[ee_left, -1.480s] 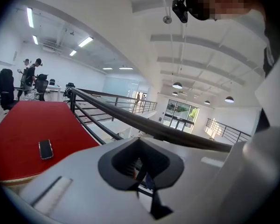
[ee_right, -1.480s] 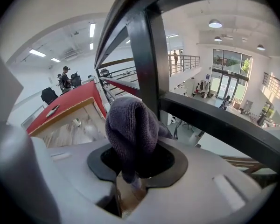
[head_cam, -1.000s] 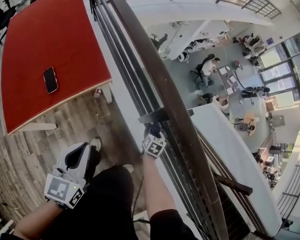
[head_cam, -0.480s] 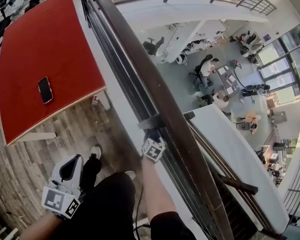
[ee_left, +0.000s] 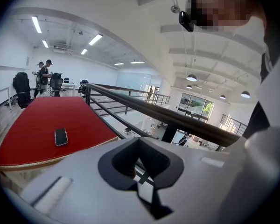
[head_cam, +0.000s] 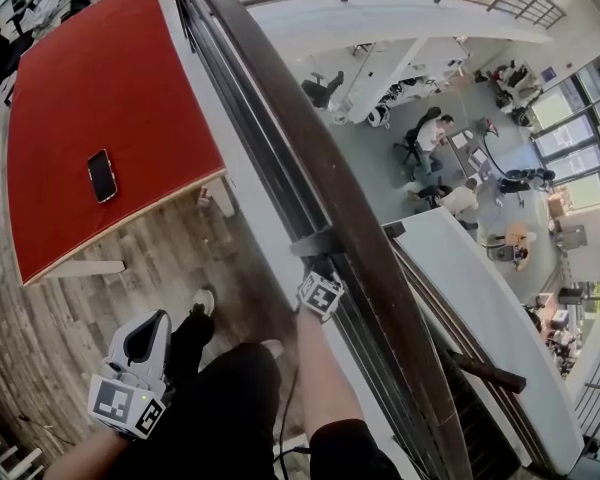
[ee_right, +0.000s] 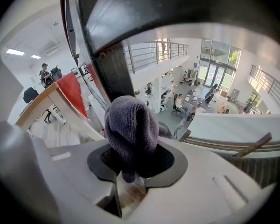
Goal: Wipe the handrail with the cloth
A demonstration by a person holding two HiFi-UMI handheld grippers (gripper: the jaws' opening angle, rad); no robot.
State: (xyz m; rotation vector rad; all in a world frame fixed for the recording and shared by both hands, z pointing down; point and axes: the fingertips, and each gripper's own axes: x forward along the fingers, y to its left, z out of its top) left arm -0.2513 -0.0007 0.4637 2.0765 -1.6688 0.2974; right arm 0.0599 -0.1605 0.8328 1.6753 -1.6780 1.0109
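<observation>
Soft, light cloth (ee_right: 130,129) pinched tight in right gripper (ee_right: 130,164), by the rail (head_cam: 315,158). Left gripper (ee_left: 140,164) closed, empty. Best held by 1 fold.

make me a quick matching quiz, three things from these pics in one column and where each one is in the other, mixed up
Things:
1. cloth
2. phone
3. left hand-held gripper

Places:
a. lying on the red table
b. low beside the person's leg, away from the rail
c. clamped in the right hand-held gripper, close under the handrail

Pairs: 1-c, 2-a, 3-b
</observation>
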